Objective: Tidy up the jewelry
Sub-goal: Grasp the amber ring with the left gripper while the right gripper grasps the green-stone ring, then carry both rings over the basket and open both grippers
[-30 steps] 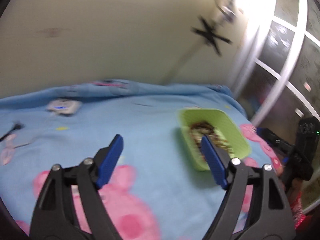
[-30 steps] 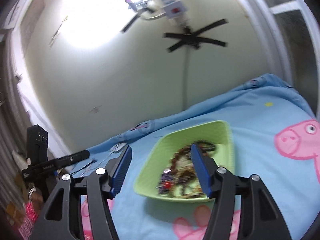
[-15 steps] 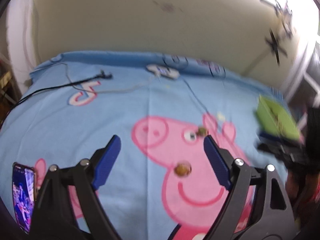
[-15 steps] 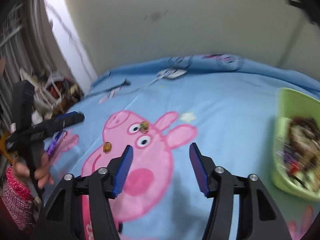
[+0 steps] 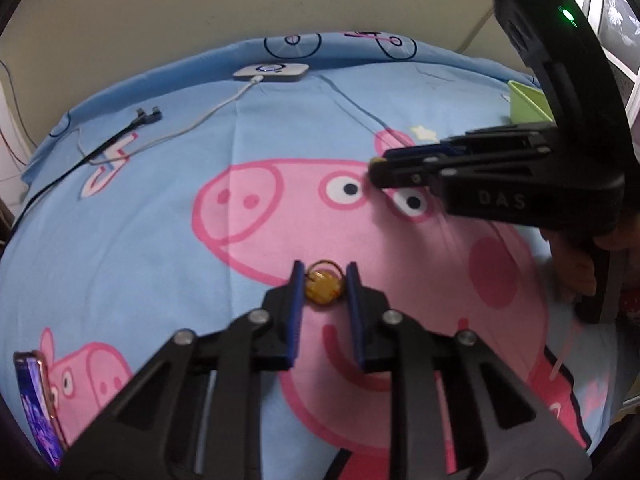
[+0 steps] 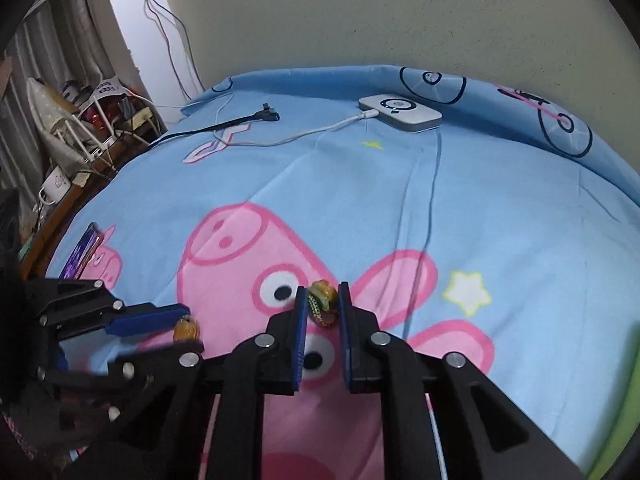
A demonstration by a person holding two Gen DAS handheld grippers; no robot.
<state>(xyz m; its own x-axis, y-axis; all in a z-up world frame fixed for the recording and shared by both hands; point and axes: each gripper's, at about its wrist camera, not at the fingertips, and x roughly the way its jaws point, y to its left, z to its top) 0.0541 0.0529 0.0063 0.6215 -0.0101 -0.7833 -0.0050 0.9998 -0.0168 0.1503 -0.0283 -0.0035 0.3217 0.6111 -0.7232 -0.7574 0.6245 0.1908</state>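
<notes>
The left gripper (image 5: 323, 286) pinches an amber charm (image 5: 323, 289) and the right gripper (image 6: 322, 304) a green charm (image 6: 321, 300), both low on the blue bedsheet (image 6: 500, 208), probably for the green tray (image 5: 526, 102) far right.

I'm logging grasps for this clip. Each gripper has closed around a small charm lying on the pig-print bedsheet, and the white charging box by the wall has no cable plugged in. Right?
Not quite. The white charging box does have a white cable plugged into it; the right wrist view shows it. The rest holds: the left gripper closes around the amber charm, the right gripper around the green-and-orange charm, on the bedsheet.
</notes>
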